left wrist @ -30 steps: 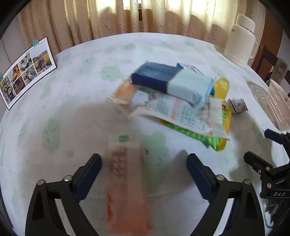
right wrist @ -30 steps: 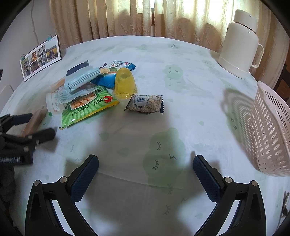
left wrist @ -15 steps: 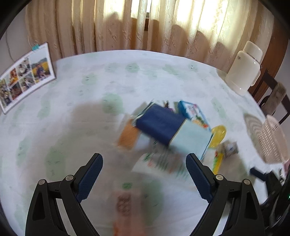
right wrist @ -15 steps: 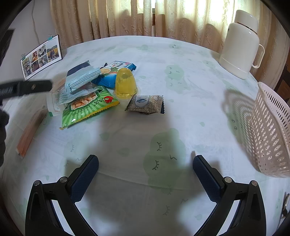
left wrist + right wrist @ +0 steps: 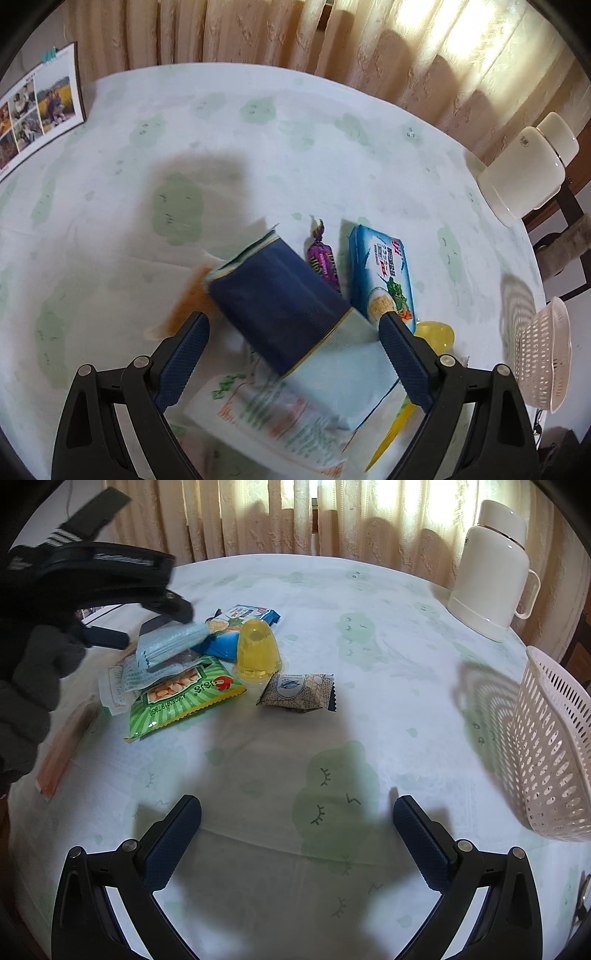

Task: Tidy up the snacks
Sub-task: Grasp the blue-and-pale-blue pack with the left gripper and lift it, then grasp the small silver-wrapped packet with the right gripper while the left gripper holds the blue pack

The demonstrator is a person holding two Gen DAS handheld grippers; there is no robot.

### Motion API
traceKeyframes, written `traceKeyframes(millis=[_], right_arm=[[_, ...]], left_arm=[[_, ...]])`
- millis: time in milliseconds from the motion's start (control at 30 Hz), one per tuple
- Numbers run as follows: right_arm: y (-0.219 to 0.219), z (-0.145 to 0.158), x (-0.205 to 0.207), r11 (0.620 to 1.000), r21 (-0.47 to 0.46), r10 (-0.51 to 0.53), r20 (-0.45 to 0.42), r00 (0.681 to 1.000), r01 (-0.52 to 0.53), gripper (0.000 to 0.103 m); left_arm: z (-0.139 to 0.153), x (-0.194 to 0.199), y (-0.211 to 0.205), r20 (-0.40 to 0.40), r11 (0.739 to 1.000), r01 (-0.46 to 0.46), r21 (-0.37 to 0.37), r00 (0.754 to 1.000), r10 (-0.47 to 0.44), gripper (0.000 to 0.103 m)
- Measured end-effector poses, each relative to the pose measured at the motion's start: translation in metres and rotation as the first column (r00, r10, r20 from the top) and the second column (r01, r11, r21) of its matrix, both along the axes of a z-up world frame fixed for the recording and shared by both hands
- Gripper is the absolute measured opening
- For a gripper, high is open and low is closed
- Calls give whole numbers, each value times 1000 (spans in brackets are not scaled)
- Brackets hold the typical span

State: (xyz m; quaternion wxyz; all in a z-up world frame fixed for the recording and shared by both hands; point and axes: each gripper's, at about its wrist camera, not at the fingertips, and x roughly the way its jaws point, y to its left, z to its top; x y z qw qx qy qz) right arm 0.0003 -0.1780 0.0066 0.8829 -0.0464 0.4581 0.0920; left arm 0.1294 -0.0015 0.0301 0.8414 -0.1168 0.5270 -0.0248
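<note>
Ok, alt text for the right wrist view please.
The open right claw hovers over bare tablecloth, holding nothing. Beyond it a snack pile: green packet, yellow jelly cup, patterned pouch. The left claw reaches over the pile; a white basket stands right.

Sunlight is filtered through beige curtains (image 5: 295, 520) behind the round table (image 5: 369, 738) — a dark chair (image 5: 565, 236) is glimpsed beside it.

Glossy plastic film on the green snack bag (image 5: 177, 698) and blue packet (image 5: 384, 280). Translucent, shiny plastic on the yellow jelly cup (image 5: 256, 653). Perforated matt plastic basket (image 5: 557, 746) — pale pink. Smooth, glossy white flask (image 5: 489, 568). Matt printed tablecloth (image 5: 332, 775), faintly creased. Textured woven curtains (image 5: 406, 55) — cloth.
</note>
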Motion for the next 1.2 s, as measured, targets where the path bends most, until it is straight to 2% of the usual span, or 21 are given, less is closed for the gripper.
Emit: traceKeyframes(millis=[367, 400, 433, 467, 567, 633, 800, 967, 1033, 1100, 1200], right_arm=[[1, -1, -1, 1000, -16, 1, -1, 1000, -1, 103], [1, -1, -1, 1000, -15, 1, -1, 1000, -1, 103], [0, -1, -1, 1000, -15, 1, -1, 1000, -1, 103], [0, -1, -1, 1000, -14, 1, -1, 1000, -1, 103], [0, 0, -1, 1000, -2, 2, 1, 1000, -2, 103], [-3, 1, -1, 1000, 21, 2, 2, 1000, -2, 103], [-4, 3, 5, 999, 32, -11, -6, 1000, 11, 103], [-2, 8, 28, 999, 32, -32, 19, 999, 31, 102], [-3, 9, 41, 999, 37, -40, 28, 999, 39, 100], [-2, 9, 56, 998, 56, -36, 23, 999, 35, 91], [0, 6, 69, 998, 44, -46, 22, 999, 45, 82]], left_arm=[[-3, 18, -4, -5, 999, -5, 44, 1000, 5, 90], [-3, 18, -4, -1, 999, -4, 48, 1000, 4, 87], [-2, 17, -3, 8, 998, -9, 60, 1000, 9, 74], [0, 16, -2, 19, 996, -15, 83, 1000, 14, 67], [3, 15, 4, 22, 998, -11, 55, 1000, 10, 56], [9, 13, 8, 29, 999, -12, 40, 1000, 11, 56], [35, 2, 11, 116, 998, -17, 61, 993, 10, 55], [56, -6, 20, 157, 999, -25, 26, 987, 20, 50], [62, -7, 22, 170, 999, -25, 19, 985, 21, 47], [65, -9, 22, 179, 1000, -20, 21, 984, 16, 46], [67, -10, 24, 179, 1000, -13, 18, 984, 10, 46]])
